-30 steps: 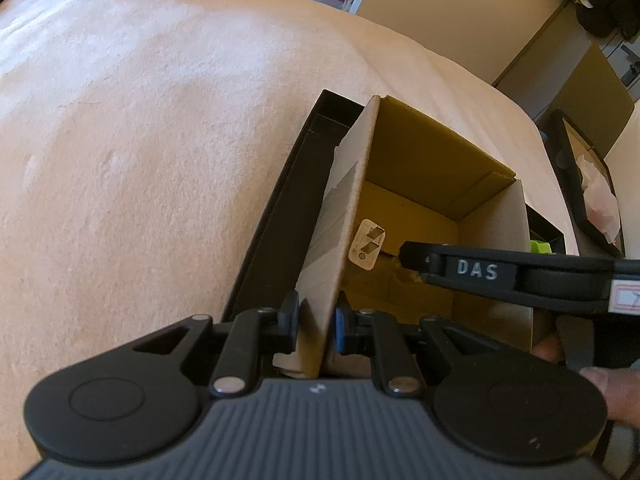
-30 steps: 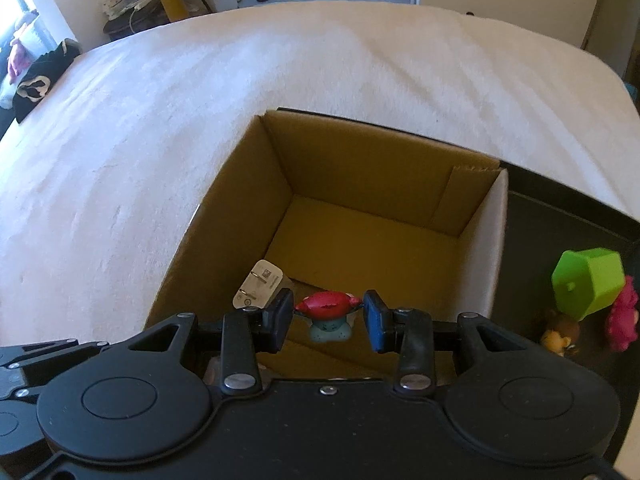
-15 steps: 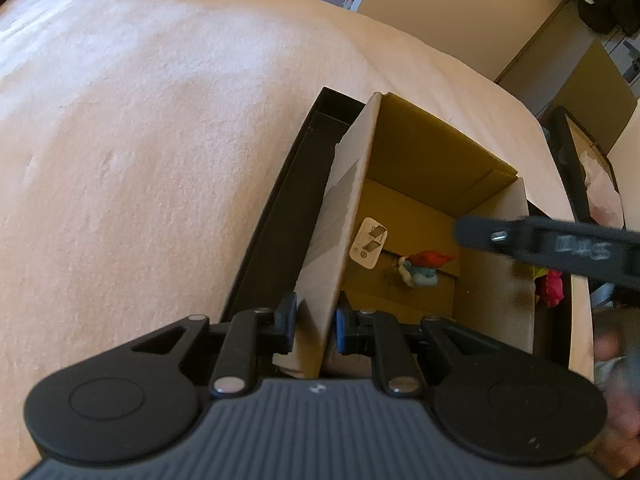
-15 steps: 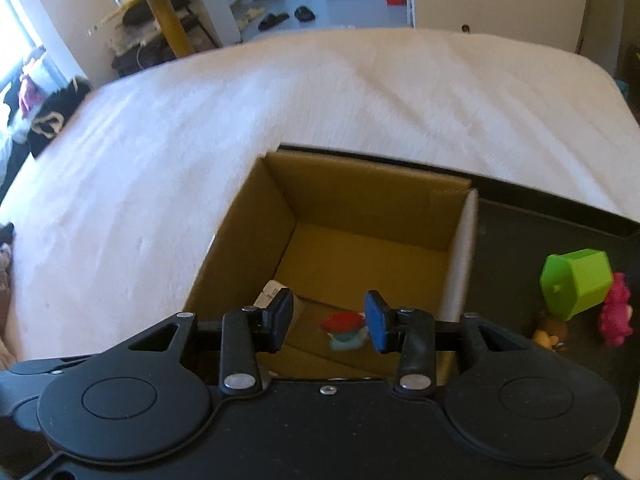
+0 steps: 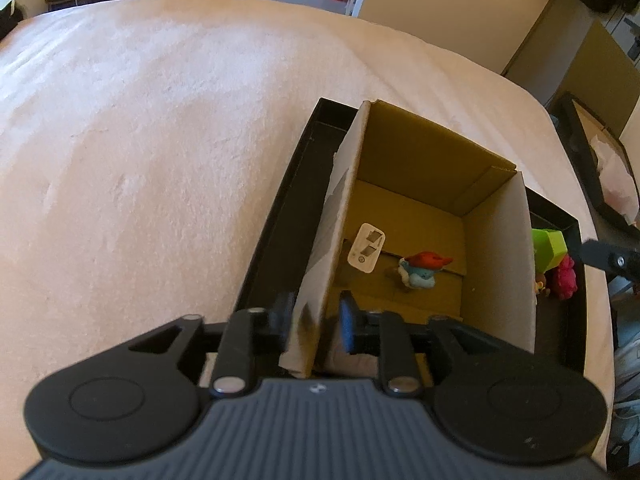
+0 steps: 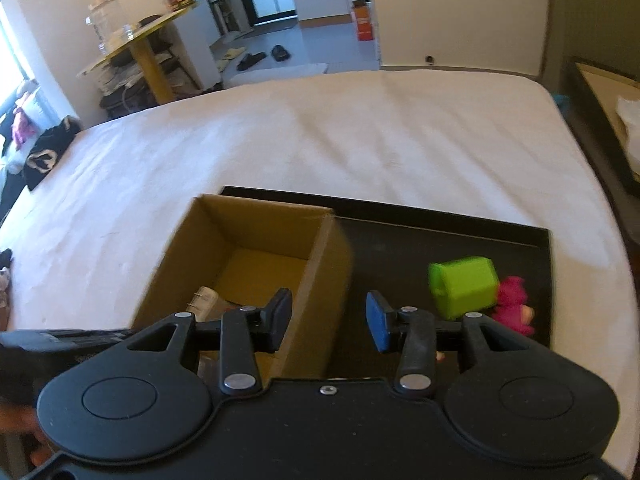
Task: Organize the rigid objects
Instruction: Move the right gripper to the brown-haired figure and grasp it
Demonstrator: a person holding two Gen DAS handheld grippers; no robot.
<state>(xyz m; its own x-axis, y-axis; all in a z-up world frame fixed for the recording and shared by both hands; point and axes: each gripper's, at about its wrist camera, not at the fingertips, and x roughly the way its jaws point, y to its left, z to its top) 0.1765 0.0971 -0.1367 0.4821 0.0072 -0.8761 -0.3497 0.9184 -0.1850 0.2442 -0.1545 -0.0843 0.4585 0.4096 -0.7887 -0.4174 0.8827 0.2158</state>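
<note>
The left claw [image 5: 314,322] straddles the near-left wall of the cardboard box [image 5: 500,264], pads slightly parted, so whether it grips is unclear. The right claw [image 6: 328,322] is wide open and empty above the box's right wall. Inside lie a red-capped figure [image 5: 422,270] and a white plug [image 5: 366,248]. The green block [image 6: 464,286] and pink toy [image 6: 514,306] sit ahead-right in the black tray [image 6: 400,248] on the bed [image 6: 360,136], likely its next pick

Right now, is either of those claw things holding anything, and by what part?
The left gripper straddles the cardboard box's near side wall, jaws slightly apart. The right gripper is open and empty.
</note>
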